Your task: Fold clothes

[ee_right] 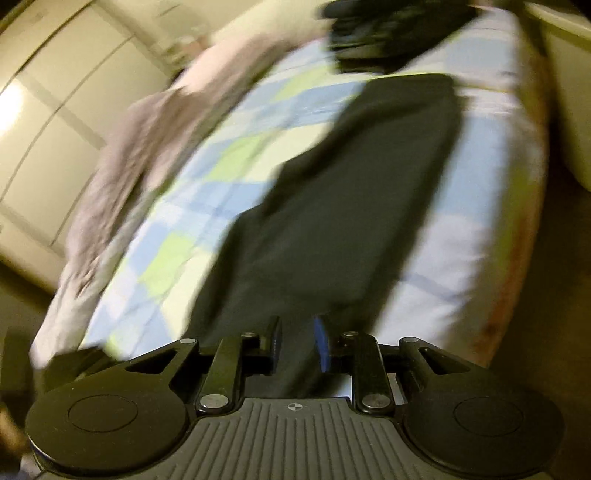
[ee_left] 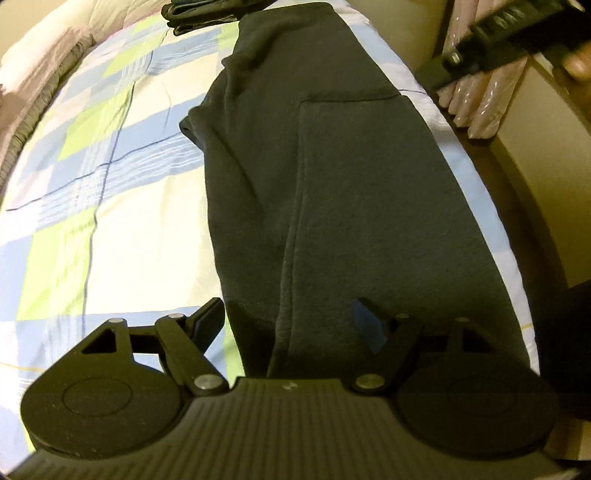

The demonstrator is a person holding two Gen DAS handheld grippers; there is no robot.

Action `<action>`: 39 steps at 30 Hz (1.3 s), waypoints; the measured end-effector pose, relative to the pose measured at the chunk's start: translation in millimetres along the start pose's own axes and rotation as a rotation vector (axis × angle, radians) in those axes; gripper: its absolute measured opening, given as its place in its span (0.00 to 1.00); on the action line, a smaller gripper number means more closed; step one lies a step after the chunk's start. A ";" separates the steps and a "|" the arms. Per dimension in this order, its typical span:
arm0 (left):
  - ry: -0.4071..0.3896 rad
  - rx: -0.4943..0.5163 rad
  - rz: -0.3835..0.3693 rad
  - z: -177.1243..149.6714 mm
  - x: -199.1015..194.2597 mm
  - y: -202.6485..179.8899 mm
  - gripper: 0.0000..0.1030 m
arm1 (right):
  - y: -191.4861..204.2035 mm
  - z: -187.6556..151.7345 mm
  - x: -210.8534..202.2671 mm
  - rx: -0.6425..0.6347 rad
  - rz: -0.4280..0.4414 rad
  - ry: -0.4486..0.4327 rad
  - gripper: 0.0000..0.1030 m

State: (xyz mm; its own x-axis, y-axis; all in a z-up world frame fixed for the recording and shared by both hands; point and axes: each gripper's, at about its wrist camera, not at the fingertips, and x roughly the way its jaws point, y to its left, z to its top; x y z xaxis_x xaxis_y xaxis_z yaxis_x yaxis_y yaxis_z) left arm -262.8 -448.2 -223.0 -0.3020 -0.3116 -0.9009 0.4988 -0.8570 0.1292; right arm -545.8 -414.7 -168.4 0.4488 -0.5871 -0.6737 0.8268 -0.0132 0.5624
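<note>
**Dark garment laid along the bed's right edge**

The bed (ee_left: 110, 155) fills most of both views, covered with a patchwork quilt of pale blue, lime green and cream squares. A rumpled greyish-pink blanket (ee_left: 33, 92) runs along its far left edge. Pale cabinet doors (ee_right: 48, 122) stand beyond that side in the right wrist view, which is badly motion-blurred. Off the bed's right edge stands a beige box or unit (ee_left: 535, 129), with pinkish plastic-wrapped items (ee_left: 487, 96) beside it.

The dark green garment (ee_left: 332, 192), apparently folded lengthwise, lies stretched along the right edge of the bed, its near end at the near edge. A smaller pile of dark folded clothes (ee_left: 199, 14) sits at the far end of the bed, just beyond the garment.

The left hand-held gripper (ee_left: 288, 321) has its jaws spread wide over the garment's near end, gripping nothing. The right hand-held gripper (ee_right: 297, 343) has its jaws narrowly apart with dark fabric between them; whether they pinch it cannot be told through the blur.

No readable writing or brand shows anywhere.
</note>
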 end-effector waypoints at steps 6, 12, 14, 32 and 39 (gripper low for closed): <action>-0.048 0.110 0.016 -19.9 -19.6 9.1 0.74 | 12.0 -39.1 43.5 -0.074 0.002 0.109 0.23; -0.098 0.249 0.046 -42.7 -48.1 18.8 0.72 | 22.1 -47.9 11.6 -0.117 -0.134 0.070 0.36; -0.115 0.295 0.057 -50.3 -57.6 22.0 0.73 | 41.9 -60.1 4.0 -0.194 -0.130 0.066 0.71; -0.300 1.161 0.182 -131.4 -11.6 -63.2 0.69 | 145.7 -222.9 96.7 -1.176 -0.324 0.188 0.25; -0.262 1.093 0.180 -100.6 -31.0 -52.5 0.27 | 157.9 -184.6 53.4 -1.140 -0.261 0.160 0.21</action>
State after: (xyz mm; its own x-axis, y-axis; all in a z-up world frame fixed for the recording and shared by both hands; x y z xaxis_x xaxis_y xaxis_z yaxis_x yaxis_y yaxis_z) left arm -197.9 -352.3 -243.5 -0.5222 -0.4327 -0.7349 -0.3841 -0.6500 0.6557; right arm -328.7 -298.7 -204.1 0.1918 -0.5648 -0.8026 0.6887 0.6601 -0.3000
